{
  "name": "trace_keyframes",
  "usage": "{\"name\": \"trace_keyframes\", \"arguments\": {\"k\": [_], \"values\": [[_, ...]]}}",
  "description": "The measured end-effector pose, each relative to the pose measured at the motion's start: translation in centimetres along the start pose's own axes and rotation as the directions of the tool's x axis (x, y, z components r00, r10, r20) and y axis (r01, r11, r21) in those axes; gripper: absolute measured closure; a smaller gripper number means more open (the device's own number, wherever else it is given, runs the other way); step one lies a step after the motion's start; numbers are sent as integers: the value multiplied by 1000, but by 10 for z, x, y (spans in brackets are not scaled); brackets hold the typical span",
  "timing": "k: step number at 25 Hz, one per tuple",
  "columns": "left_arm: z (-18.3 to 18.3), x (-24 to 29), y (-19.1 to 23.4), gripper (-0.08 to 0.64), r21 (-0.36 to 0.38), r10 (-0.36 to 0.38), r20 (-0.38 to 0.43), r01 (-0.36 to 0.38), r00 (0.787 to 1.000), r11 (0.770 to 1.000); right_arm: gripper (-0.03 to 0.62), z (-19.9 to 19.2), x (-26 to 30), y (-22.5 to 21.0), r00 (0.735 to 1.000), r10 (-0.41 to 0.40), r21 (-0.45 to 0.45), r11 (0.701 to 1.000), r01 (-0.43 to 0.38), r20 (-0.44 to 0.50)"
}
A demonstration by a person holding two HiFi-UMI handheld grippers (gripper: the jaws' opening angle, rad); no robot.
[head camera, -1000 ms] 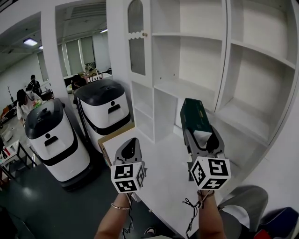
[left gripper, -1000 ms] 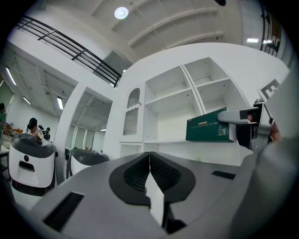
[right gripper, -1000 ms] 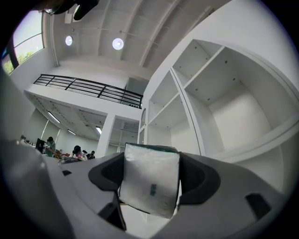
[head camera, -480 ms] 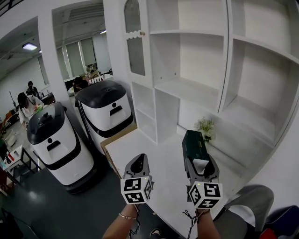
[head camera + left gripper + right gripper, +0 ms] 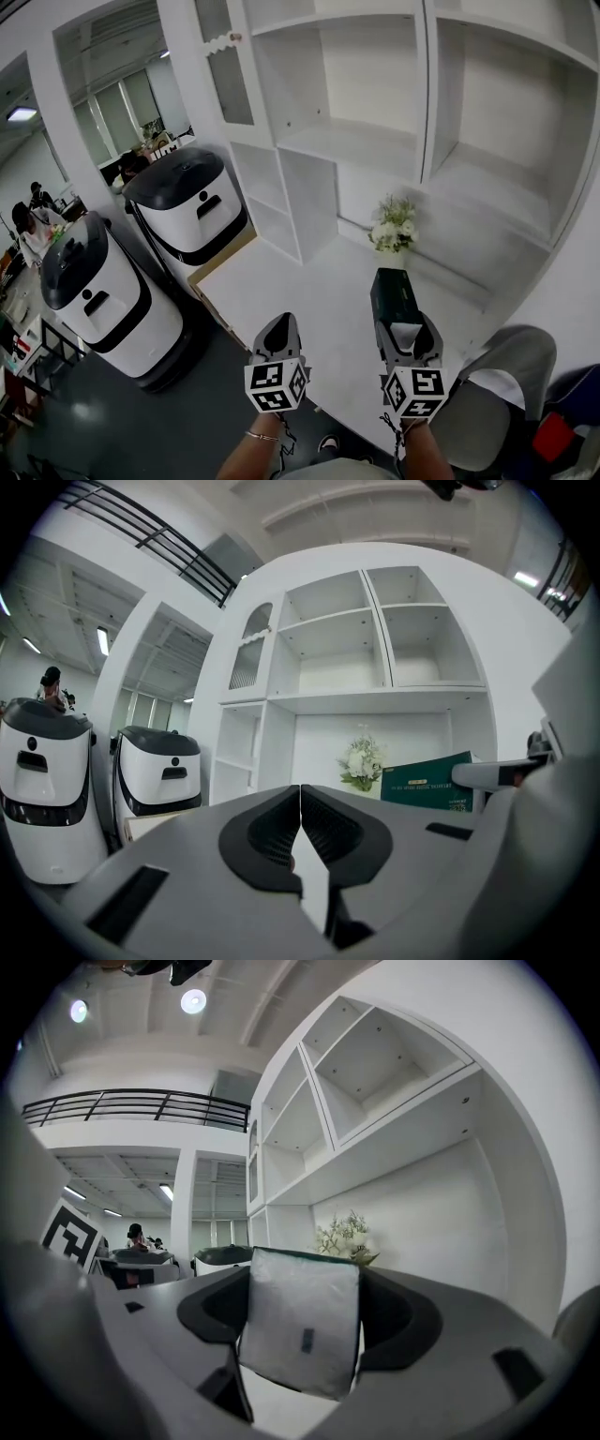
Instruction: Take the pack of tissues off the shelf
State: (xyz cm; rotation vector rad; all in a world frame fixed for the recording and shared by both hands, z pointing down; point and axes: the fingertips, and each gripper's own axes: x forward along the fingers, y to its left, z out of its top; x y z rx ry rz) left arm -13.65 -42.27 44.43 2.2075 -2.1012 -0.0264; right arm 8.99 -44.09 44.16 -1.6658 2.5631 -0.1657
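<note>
One green tissue pack (image 5: 392,292) is being lowered clear of the shelf (image 5: 361,145), clasped by the right gripper (image 5: 405,330), while the left gripper (image 5: 278,325) is being kept clenched, empty.

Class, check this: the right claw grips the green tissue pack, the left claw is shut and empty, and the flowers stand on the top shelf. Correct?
No. The head view shows the flowers standing on the white counter below the shelves, not on the top shelf. The rest holds.

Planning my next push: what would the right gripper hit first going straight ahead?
Likely the white flower bouquet, just beyond the dark green tissue pack the right gripper holds; depth unclear.
</note>
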Motion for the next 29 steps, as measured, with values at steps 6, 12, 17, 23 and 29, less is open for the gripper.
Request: {"name": "trace_keyframes", "arguments": {"k": [6, 12, 17, 23, 29], "values": [[-5, 7, -4, 540, -19, -26, -6, 26, 1000, 999, 255, -2, -6, -7, 999, -44, -24, 999, 44, -8], [-8, 13, -9, 541, -24, -43, -11, 43, 999, 999, 256, -1, -7, -10, 998, -61, -27, 998, 61, -9], [-10, 14, -10, 541, -31, -46, -13, 45, 999, 998, 256, -3, -10, -13, 997, -72, -26, 997, 72, -12], [-7, 13, -10, 540, -37, -45, -9, 45, 999, 998, 256, 1, -13, -15, 997, -81, -35, 996, 81, -9], [-8, 7, -7, 541, -46, -36, -9, 35, 999, 998, 256, -2, -17, -15, 996, -91, -38, 995, 90, -18]]}}
